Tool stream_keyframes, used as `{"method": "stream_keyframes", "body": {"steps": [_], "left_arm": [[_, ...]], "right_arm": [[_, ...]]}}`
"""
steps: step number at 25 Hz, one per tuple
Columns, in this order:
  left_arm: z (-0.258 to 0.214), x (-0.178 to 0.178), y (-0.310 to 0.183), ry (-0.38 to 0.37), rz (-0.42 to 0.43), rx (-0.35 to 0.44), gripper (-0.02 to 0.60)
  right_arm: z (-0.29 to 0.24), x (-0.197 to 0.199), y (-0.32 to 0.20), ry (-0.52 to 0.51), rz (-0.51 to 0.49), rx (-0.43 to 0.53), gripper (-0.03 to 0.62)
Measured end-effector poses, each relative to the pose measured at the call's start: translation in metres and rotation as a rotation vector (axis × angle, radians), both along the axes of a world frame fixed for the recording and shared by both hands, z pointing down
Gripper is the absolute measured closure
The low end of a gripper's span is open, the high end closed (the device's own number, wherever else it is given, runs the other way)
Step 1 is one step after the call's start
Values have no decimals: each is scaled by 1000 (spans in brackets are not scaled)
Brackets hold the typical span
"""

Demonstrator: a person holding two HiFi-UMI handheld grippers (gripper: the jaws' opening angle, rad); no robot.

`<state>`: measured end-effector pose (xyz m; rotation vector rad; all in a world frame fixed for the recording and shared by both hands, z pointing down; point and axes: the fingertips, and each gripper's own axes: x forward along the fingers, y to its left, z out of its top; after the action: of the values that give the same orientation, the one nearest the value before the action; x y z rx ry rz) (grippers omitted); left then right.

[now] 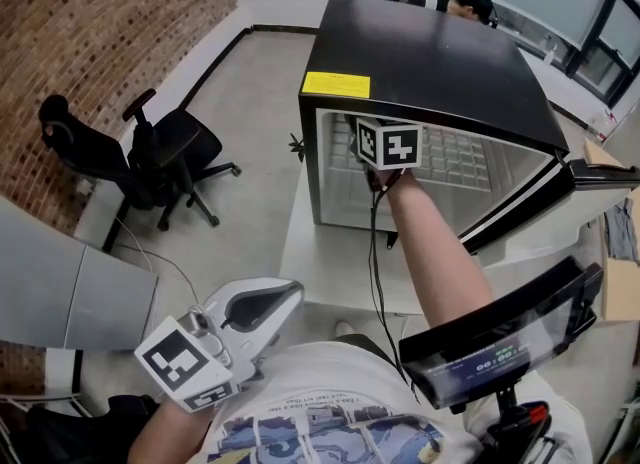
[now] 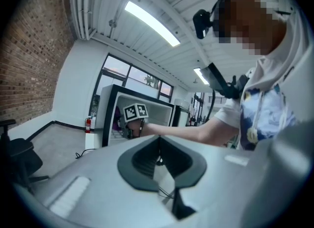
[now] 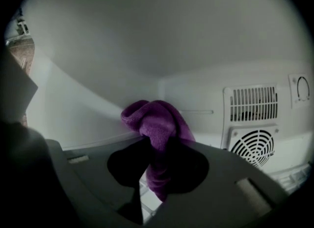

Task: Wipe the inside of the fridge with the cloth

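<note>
**Right tongs.** The right tongs [image 3: 158,146] were clenched on the purple cloth [image 3: 154,119]. The cloth was pinched between the jaws. A bunched fold stood above the tips and a tail hung below them. The tongs and cloth were inside the fridge [image 1: 420,62], near the corner where a side wall met the rear wall. Whether the cloth touched a wall could not be determined. A slotted vent [image 3: 250,103], a round fan grille [image 3: 255,146] and a dial [image 3: 302,88] lay on the rear wall, to the right of the cloth.

**Left tongs.** The left tongs [image 2: 158,141] were clenched with the jaws together and nothing between them. They touched nothing.

**Arm pose.** The right forearm [image 1: 440,252] reached straight forward through the open front of the fridge. The marker cube [image 1: 390,144] sat at the opening, above the wire shelf [image 1: 465,157]. The left tongs were held low and close to the torso, well apart from the fridge, with the tips pointing towards it.

**Labels.** A yellow label [image 1: 336,84] was fixed at the front left corner of the black fridge top. Its print was too small to read.

**Setting.** The fridge stood on a white counter [image 1: 330,262], and its door [image 1: 600,172] was swung open to the right.
</note>
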<state>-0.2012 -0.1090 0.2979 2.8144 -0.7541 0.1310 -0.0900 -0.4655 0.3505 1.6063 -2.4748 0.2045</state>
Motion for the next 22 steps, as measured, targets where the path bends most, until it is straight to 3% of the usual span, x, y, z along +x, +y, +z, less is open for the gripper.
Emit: {"method": "stream_keyframes", "body": {"steps": [15,22], "left_arm": [[3,-11,30,19,49,2,575],[2,-23,60,31,81,3,575]], "right_arm": [[-7,-25,65,-41,-97,36,516],[-11,-34,106,-52,-95,41,516]]}}
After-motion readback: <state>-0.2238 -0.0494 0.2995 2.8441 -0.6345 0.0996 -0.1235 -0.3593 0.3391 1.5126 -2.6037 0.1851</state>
